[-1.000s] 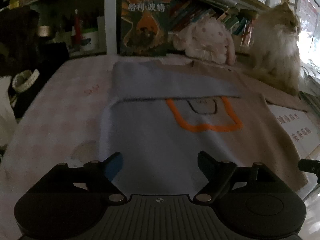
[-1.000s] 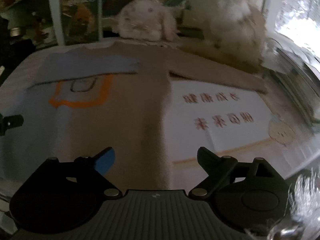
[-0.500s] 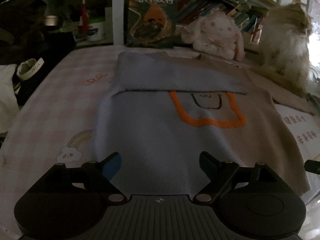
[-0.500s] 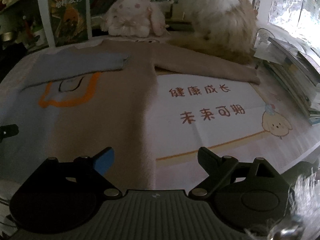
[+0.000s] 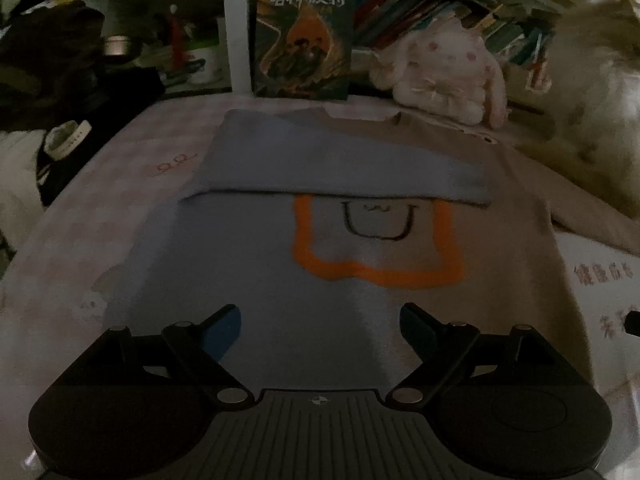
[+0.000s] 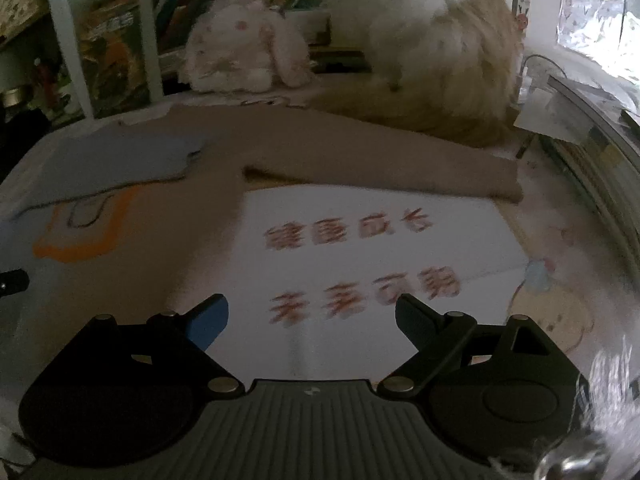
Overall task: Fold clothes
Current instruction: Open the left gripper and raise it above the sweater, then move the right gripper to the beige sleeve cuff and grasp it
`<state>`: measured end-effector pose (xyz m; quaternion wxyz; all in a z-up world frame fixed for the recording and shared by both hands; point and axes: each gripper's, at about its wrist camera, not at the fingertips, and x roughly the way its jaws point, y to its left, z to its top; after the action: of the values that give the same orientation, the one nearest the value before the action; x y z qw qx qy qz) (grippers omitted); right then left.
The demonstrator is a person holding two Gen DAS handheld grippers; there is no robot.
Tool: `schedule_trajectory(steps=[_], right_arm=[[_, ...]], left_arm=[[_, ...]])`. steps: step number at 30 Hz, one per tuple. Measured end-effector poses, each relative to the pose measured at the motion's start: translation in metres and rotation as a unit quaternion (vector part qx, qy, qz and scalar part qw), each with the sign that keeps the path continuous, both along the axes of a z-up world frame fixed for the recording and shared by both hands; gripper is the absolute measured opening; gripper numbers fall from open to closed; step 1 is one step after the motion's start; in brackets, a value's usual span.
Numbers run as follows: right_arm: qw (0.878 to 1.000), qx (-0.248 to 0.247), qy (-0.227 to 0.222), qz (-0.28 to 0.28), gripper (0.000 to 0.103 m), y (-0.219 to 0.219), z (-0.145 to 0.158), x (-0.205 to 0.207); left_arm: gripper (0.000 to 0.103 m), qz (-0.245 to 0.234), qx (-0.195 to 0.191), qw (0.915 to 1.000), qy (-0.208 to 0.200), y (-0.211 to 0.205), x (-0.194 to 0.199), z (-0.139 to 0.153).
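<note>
A blue and tan sweater [image 5: 280,280] with an orange outline print lies flat on the bed. Its blue left sleeve [image 5: 340,168] is folded across the chest. Its tan right sleeve [image 6: 380,152] stretches out to the right in the right wrist view. My left gripper [image 5: 320,328] is open and empty above the sweater's lower blue part. My right gripper [image 6: 312,320] is open and empty above the white printed sheet [image 6: 360,260], right of the sweater's body [image 6: 160,220].
A fluffy cat [image 6: 432,48] sits at the back right, against the tan sleeve. A plush rabbit [image 5: 440,76] and an upright book [image 5: 304,36] stand by the shelf behind. Dark clothes and a cap [image 5: 64,140] lie left. Stacked books [image 6: 592,152] lie right.
Both grippers have shifted slightly; the right one has moved right and forward, off the sweater's body and over the printed sheet. The cat has shifted. The sweater has not moved.
</note>
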<state>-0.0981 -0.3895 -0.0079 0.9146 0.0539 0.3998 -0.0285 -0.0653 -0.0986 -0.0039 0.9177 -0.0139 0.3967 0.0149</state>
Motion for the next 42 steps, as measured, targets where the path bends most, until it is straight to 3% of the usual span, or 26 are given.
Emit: schedule_trajectory(steps=[12,18,32,42], right_arm=[[0.999,0.035,-0.002,0.026,0.091,-0.117,-0.005,0.034],[0.999,0.051,-0.006,0.009,0.091,-0.160,-0.009,0.051],[0.996,0.085,-0.008,-0.011,0.088,-0.204,-0.018,0.064],[0.989,0.143,-0.015,-0.035,0.083,-0.226,-0.028,0.081]], left_arm=[[0.090,0.093,-0.019,0.9954,0.010,-0.070,-0.020,-0.001],[0.090,0.117,0.000,0.9931,-0.006,-0.085,-0.033,0.007],[0.090,0.113,0.045,0.9926,-0.003,-0.112,-0.036,0.015],[0.091,0.109,0.051,0.9927,-0.002,-0.117,-0.037,0.016]])
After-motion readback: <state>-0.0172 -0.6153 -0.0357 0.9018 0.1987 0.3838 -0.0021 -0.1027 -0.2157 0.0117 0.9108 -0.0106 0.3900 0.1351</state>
